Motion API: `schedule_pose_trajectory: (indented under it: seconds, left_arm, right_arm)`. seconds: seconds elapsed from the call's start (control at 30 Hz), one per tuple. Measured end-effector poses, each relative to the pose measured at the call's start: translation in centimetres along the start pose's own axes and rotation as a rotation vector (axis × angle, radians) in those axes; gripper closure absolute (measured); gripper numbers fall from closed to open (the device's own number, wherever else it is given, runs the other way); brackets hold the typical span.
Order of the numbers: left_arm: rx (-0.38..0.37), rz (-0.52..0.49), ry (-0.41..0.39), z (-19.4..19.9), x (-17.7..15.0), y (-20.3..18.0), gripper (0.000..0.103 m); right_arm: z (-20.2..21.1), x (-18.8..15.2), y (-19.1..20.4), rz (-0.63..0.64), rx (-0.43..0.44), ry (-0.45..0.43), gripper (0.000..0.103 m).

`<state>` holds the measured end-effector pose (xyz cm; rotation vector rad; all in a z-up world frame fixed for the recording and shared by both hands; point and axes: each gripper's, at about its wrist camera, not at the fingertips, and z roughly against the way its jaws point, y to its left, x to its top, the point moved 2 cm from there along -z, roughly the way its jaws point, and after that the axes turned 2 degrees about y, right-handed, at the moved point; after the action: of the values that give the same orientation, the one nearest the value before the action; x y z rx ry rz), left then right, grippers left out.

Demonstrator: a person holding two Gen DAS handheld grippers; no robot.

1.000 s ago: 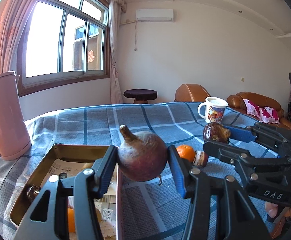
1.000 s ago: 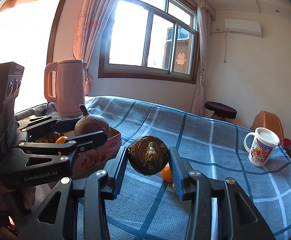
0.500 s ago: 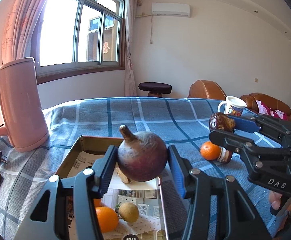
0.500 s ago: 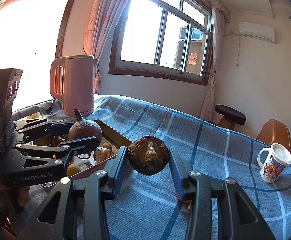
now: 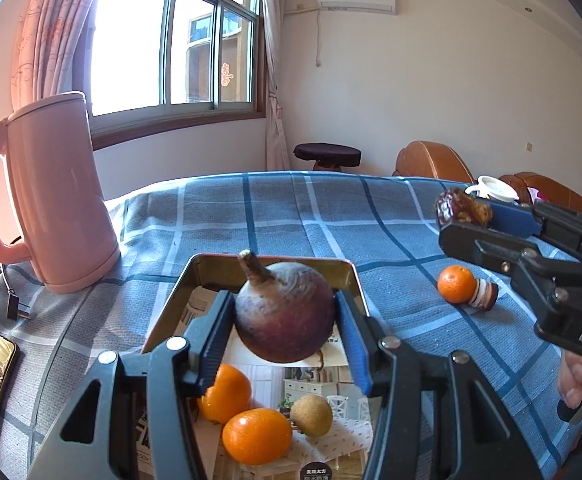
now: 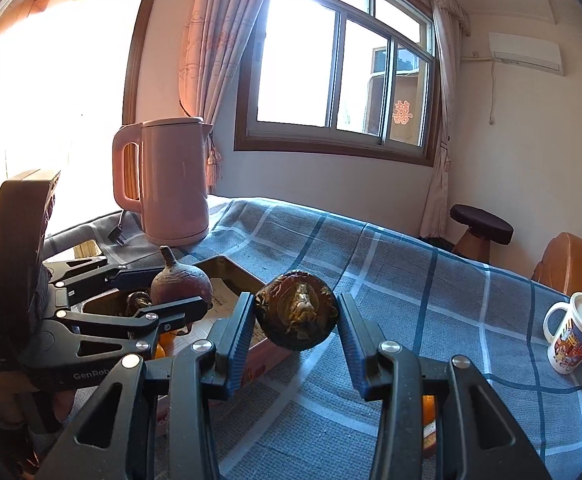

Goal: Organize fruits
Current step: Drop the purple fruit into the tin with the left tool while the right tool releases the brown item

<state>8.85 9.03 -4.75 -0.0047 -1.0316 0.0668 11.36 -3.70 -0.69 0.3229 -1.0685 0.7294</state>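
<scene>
Checked table bears kettle, tin, orange

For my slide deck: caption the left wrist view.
Left gripper carries a purple round fruit above the metal tin holding oranges.

Bright daylight pours in through the window, blowing out to pure white glare at the left of the right wrist view, while both shots stay pretty sharp but bend hard with dark fisheye corners at the edges.
</scene>
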Motion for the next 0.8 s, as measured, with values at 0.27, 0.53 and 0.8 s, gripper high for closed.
schedule_pose_trajectory:
  seconds: [0.27, 0.53, 0.8]
  left_arm:
    - [0.016, -0.007, 0.025, -0.5, -0.2, 0.3, 0.050]
    - [0.029, -0.006, 0.049, -1.0, -0.4, 1.0, 0.050]
    - [0.041, 0.000, 0.064, -1.3, -0.5, 1.7, 0.050]
  right_arm:
    - [-2.1, 0.2, 1.0, 0.016, 0.019, 0.032, 0.059]
    - [-4.1, 0.0, 1.9, 0.037, 0.037, 0.070, 0.059]
    - [-5.4, -0.7, 2.6, 0.043, 0.065, 0.099, 0.059]
